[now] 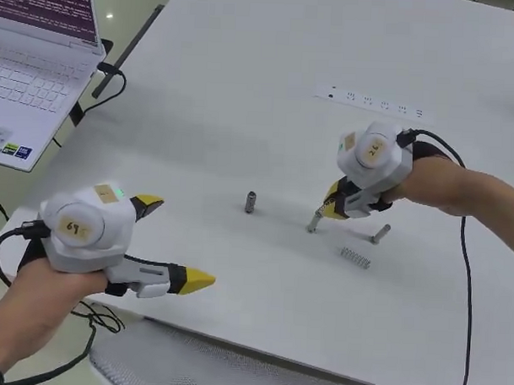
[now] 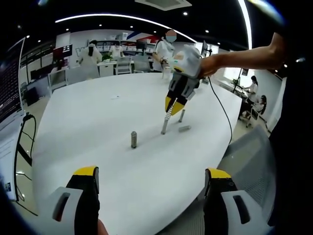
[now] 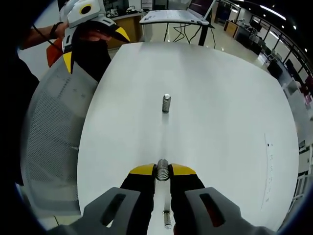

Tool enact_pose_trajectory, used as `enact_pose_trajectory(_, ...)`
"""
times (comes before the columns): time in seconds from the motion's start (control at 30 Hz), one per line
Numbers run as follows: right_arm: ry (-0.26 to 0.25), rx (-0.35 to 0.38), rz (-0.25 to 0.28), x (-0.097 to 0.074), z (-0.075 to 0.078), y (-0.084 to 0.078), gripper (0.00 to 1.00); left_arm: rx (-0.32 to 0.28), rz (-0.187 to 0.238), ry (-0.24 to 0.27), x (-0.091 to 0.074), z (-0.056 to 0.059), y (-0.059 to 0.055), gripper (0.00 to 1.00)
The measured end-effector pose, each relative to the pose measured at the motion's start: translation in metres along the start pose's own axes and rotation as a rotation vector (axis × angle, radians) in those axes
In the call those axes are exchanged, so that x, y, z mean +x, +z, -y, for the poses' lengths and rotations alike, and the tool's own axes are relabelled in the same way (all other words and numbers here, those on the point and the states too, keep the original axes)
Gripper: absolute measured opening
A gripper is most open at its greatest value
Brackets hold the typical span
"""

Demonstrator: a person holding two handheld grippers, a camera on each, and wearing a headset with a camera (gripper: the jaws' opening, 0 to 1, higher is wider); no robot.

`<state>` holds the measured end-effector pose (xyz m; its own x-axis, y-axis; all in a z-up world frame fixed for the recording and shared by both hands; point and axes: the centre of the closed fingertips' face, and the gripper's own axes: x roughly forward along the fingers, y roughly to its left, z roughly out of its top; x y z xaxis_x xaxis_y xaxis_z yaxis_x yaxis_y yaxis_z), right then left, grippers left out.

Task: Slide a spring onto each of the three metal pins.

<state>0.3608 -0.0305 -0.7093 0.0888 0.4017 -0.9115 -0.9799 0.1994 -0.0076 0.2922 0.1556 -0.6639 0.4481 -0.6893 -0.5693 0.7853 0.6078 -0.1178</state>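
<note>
Tabletop (image 1: pixel 243 116) plain white. Left gripper (image 1: pixel 181 240), right gripper (image 3: pixel 163 172): white bodies, yellow tips. Spring (image 3: pixel 162 165), pin (image 1: pixel 380 234): silver-grey.

label (image 1: pixel 74 228) reading 69, on left gripper (image 1: pixel 180 240)

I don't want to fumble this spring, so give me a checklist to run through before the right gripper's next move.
1. Right gripper hold on the held spring: ok, jaws shut on it.
2. Held spring fully down on the tilted pin beneath it: cannot tell.
3. Middle pin: ok, upright and wearing a spring.
4. Third pin: not ok, bare.
5. Loose spring for the third pin: ok, lying on the table close beside that pin.
6. Left gripper free to help: ok, open and holding nothing.
</note>
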Motion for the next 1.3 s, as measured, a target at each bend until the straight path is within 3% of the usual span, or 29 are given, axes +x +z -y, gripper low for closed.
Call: enact_pose_trajectory(1.3, 0.059, -0.087, -0.121, 0.043, 0.007, -0.018, 0.09, -0.021, 0.004, 0.025, -0.009, -0.011, -0.003, 0.86)
